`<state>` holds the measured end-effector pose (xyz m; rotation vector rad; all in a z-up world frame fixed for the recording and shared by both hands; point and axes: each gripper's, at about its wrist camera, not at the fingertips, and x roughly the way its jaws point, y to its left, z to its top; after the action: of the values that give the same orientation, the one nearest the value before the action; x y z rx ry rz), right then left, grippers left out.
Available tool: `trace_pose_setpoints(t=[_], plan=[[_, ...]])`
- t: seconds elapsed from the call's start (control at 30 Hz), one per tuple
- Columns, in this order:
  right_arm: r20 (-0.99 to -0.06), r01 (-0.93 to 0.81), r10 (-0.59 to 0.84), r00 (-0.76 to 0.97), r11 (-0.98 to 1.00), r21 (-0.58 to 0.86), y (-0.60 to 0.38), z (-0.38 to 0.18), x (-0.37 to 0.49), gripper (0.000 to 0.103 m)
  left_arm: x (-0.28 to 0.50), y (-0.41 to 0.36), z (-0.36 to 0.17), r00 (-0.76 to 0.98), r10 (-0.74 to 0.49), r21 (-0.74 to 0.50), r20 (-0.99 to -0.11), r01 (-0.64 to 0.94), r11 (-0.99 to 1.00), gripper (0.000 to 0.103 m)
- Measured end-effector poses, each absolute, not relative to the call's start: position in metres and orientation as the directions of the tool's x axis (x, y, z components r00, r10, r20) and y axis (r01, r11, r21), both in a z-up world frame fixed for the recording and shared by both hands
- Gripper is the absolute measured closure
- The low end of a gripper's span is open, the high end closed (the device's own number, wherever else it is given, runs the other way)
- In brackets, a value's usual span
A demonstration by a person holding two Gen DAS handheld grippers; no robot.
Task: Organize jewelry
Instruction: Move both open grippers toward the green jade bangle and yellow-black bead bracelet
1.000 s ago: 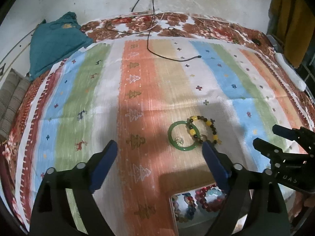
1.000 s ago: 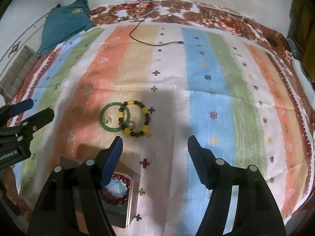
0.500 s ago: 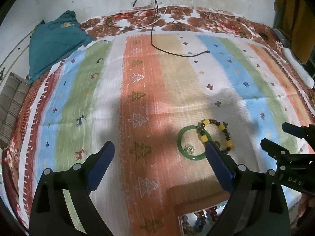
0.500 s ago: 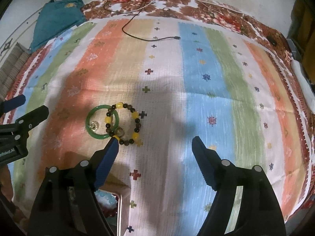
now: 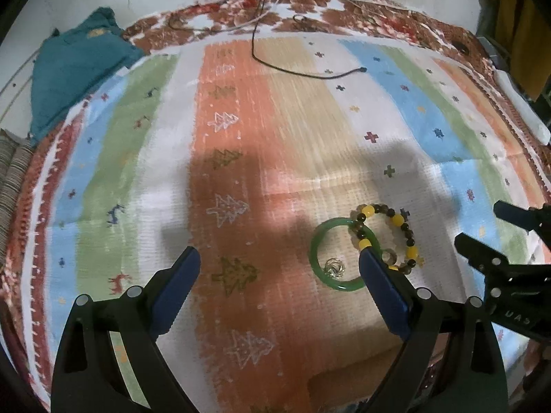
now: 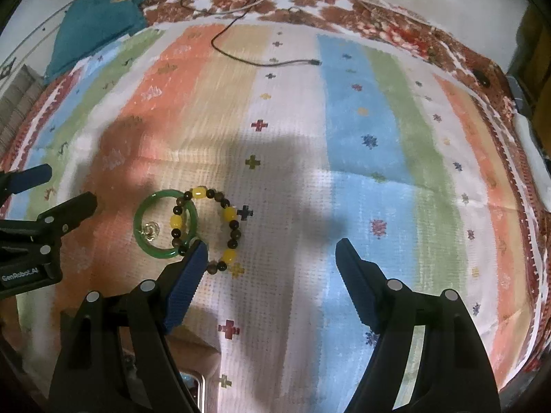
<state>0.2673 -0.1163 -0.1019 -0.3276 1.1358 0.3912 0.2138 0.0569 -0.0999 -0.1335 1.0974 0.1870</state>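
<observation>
Green jade-like bangle (image 5: pixel 340 255) sits on the striped woven cloth (image 5: pixel 241 158) in the lower right of the left wrist view, and a bead bracelet (image 5: pixel 396 237) of dark and yellow beads overlaps its right edge. Inside the bangle lies a small clear trinket (image 5: pixel 334 268); what it is cannot be told. The left gripper (image 5: pixel 279 266) is spread wide with nothing between its blue pads, pointing steeply down at the cloth; its right finger (image 5: pixel 384 292) covers part of the bangle's rim in the picture, though contact cannot be judged. At the right edge of that view the other tool's black body shows.

Over in the right wrist view, the same bangle (image 6: pixel 166 223) and bead bracelet (image 6: pixel 210 229) lie left of centre, just above the tip of the left finger (image 6: pixel 187 280). The right gripper (image 6: pixel 272 258) is released too, jaws wide apart over bare cloth, gripping nothing. At the bottom edge a sliver of a shiny box (image 6: pixel 193 390) peeks out, contents too hidden to read.

Far up the frame, a black cable (image 6: pixel 261 63) trails across the stripes, a teal cloth (image 6: pixel 100 20) is bunched at the upper left, and a red floral sheet (image 6: pixel 344 10) borders the top
</observation>
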Motion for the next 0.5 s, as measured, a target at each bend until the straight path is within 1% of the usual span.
trace_pose_setpoints(t=[0.1,0.33,0.5], plan=[[-0.932,-0.457,0.131,0.339,0.889,-0.041,-0.115,-0.112,0.273,0.026,0.220,0.061,-0.110,0.417,0.064,-0.035,-0.907,-0.224,0.974,0.011],[-0.942,-0.464,0.151,0.301,0.886,-0.006,-0.111,-0.129,0.280,0.026,0.227,0.065,-0.126,0.385,0.054,-0.034,-0.921,-0.218,0.975,0.013],[-0.946,-0.468,0.138,0.292,0.883,-0.016,-0.108,-0.136,0.284,0.026,0.233,0.062,-0.137,0.362,0.052,-0.022,-0.931,-0.197,0.980,0.014]])
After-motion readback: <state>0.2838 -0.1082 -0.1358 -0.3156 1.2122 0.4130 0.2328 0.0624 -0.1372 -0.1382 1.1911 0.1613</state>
